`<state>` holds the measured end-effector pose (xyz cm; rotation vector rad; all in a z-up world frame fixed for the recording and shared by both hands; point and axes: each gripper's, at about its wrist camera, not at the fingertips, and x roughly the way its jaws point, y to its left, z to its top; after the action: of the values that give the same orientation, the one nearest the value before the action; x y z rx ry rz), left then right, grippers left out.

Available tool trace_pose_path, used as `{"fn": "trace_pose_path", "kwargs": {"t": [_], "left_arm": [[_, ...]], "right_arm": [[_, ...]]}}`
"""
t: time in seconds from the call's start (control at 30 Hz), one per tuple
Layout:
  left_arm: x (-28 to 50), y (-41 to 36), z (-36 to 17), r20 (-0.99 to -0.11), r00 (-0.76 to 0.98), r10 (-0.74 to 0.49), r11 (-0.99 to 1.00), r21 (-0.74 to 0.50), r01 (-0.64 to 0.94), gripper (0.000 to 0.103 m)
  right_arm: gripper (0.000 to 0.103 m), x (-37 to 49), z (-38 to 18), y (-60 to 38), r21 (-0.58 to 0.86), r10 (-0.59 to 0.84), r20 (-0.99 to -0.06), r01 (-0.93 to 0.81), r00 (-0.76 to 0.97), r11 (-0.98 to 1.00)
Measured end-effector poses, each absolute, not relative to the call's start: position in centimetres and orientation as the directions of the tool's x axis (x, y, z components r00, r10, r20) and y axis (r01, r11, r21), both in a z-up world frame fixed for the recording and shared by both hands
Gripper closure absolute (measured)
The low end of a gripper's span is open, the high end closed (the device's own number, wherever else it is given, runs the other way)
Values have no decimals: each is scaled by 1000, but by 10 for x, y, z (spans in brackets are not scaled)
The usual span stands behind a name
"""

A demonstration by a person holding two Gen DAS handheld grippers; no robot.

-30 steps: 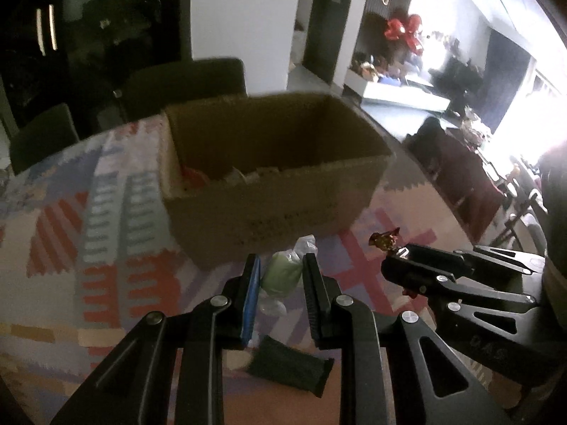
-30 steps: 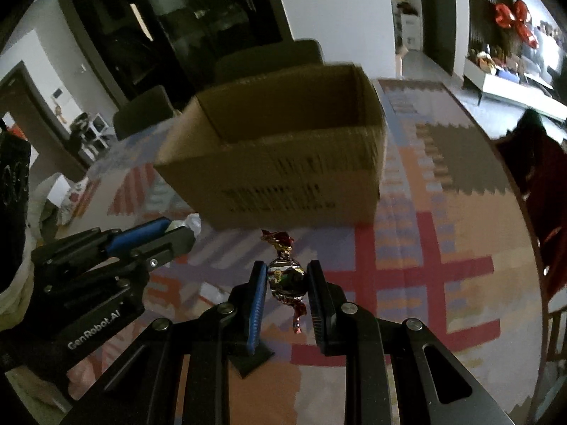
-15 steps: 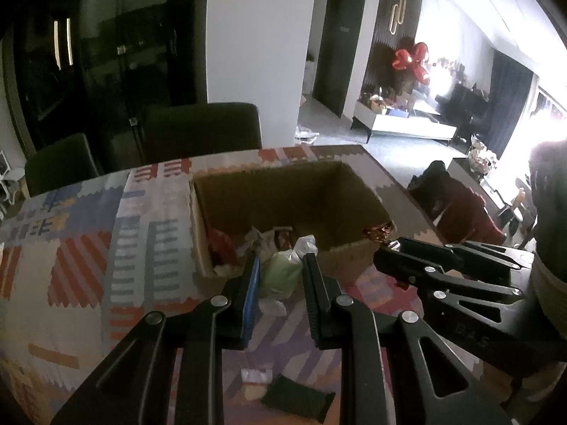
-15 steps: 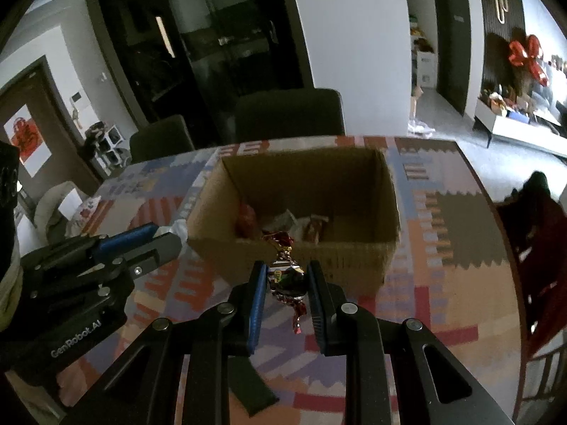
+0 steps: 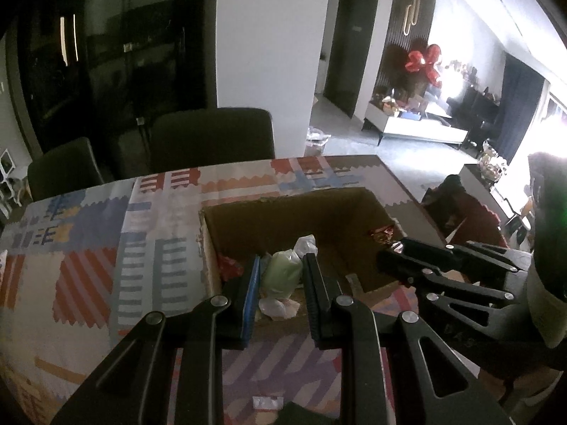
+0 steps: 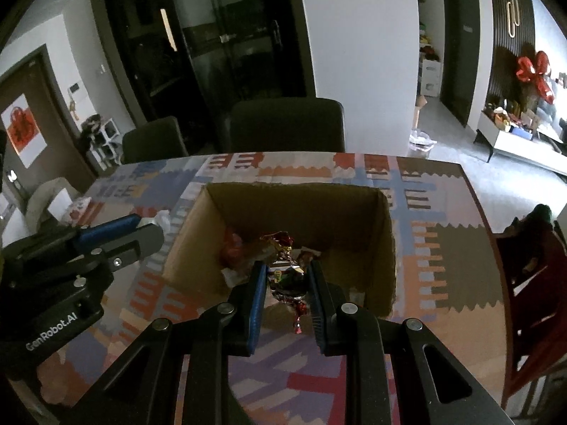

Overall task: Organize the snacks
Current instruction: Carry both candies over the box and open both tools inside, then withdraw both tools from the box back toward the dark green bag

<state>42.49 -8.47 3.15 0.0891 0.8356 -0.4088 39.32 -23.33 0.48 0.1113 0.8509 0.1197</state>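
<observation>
Snacks: 1 green pack (image 5: 281, 272), 1 foil candy (image 6: 286, 278), both gripped.

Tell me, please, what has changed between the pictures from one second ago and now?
Both claws rose from table height beside the cardboard box and moved forward over its open top. The left claw carried the green snack along, and the right claw carried the foil candy. Unchanged: both claws are still shut on their snacks, nothing was released, and the box stayed on the patterned tablecloth.
</observation>
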Motion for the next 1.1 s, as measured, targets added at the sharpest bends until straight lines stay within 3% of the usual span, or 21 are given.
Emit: {"fn": "trace_pose_path", "kwargs": {"t": [0.37,0.43,0.47,0.5,0.57,1.1], "left_arm": [[460,-92,2,-789,548,-276,930,-76,359,77],[463,-92,1,-794,545,-269,933,-75,352,55],[464,-91,0,-792,551,-262,937,-73,341,51],[463,-89,1,-789,559,-255,941,-68,333,51],[461,-87,1,-786,565,-250,940,-59,335,50],[398,-56,14,-750,632,-196,943,32,331,41]], "right_arm": [[79,419,-15,-238,117,126,-781,-55,612,992],[78,425,-19,-239,109,110,-784,-39,610,993],[75,425,-19,-239,109,110,-784,-39,610,993],[66,426,-20,-239,108,106,-787,-34,608,994],[58,428,-22,-240,107,100,-792,-24,603,994],[50,380,-19,-211,102,151,-773,-115,616,988]]}}
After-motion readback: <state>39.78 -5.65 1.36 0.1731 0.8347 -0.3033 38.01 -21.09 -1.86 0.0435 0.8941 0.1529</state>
